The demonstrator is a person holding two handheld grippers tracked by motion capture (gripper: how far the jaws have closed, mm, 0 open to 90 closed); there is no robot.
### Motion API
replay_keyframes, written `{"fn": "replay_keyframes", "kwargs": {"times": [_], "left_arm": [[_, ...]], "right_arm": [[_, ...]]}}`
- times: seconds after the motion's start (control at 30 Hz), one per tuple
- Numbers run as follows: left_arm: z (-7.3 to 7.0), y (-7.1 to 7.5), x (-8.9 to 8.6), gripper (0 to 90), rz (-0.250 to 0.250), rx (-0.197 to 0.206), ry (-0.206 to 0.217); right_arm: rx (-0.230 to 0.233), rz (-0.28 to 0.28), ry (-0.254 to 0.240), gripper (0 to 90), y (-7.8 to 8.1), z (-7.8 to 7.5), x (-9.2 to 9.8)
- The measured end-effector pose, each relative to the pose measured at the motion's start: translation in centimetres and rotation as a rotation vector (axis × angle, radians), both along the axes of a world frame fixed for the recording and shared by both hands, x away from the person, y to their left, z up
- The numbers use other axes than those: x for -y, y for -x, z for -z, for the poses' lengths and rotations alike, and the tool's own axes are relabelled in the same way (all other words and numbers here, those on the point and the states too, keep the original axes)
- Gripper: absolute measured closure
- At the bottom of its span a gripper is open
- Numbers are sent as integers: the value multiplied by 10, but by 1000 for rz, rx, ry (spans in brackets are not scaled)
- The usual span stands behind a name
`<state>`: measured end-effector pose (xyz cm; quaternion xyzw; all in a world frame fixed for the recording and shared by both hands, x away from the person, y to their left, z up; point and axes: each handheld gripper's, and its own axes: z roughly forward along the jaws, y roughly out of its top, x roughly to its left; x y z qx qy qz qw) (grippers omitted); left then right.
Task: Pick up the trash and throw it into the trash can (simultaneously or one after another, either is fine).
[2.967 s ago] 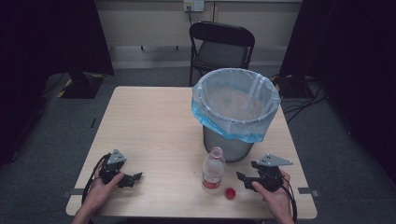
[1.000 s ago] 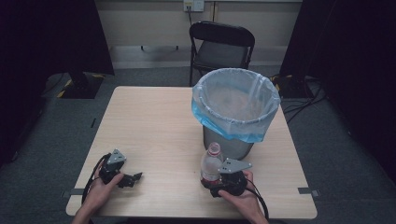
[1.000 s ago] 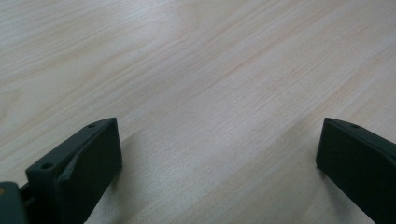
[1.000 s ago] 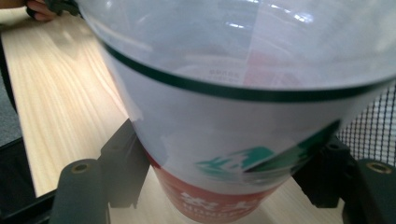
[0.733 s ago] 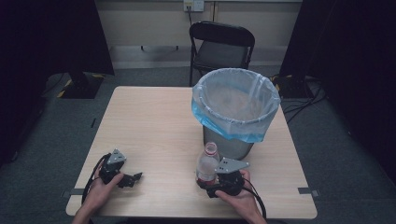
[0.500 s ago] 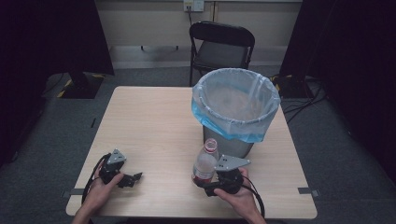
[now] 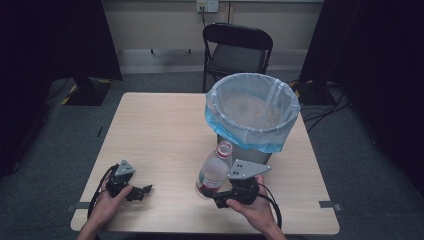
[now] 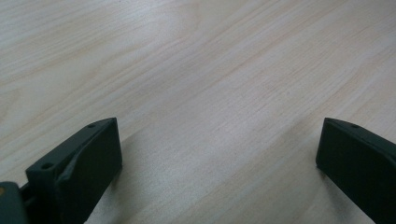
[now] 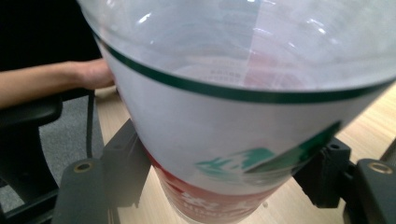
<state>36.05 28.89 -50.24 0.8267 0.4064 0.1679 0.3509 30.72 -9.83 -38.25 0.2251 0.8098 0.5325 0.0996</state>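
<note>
At the bottom of the high view, two forearms come in over a pale wooden counter [image 7: 165, 130]. Lower left, the left gripper [image 7: 141, 190] rests low on the wood, its jaws spread wide with nothing but bare grain between them; it looks parked out of the way while the other hand works.

Lower centre, the right gripper [image 7: 211, 196] pinches a clear plastic water bottle [image 7: 214, 170] near its base, one jaw on each side of the red and white label. The bottle stands almost upright, leaning slightly, its neck open and uncapped. The grip sits low on the body, probably so the bottle can be carried and tipped freely.

Just beyond the bottle, right of centre, stands a waste bin [image 7: 252, 112] lined with a pale blue plastic bag, its mouth open upward, likely where the bottle is headed.

At the top of the frame, past the counter's far edge, a black folding chair [image 7: 235, 50] faces the counter against a light wall.
</note>
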Motion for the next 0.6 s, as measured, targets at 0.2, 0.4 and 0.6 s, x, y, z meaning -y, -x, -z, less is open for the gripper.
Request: {"fn": "replay_keyframes", "kwargs": {"times": [0.2,0.4,0.6], "left_arm": [[0,0,0,0,1,1,-2],[0,0,-1,0,6,0,-8],[0,0,0,0,6,-1,-7]], "right_arm": [[15,-11,-19,290,0,-13,-2],[33,-14,-48,290,-1,-30,-4],[54,-25,-82,290,-2,-48,-5]]}}
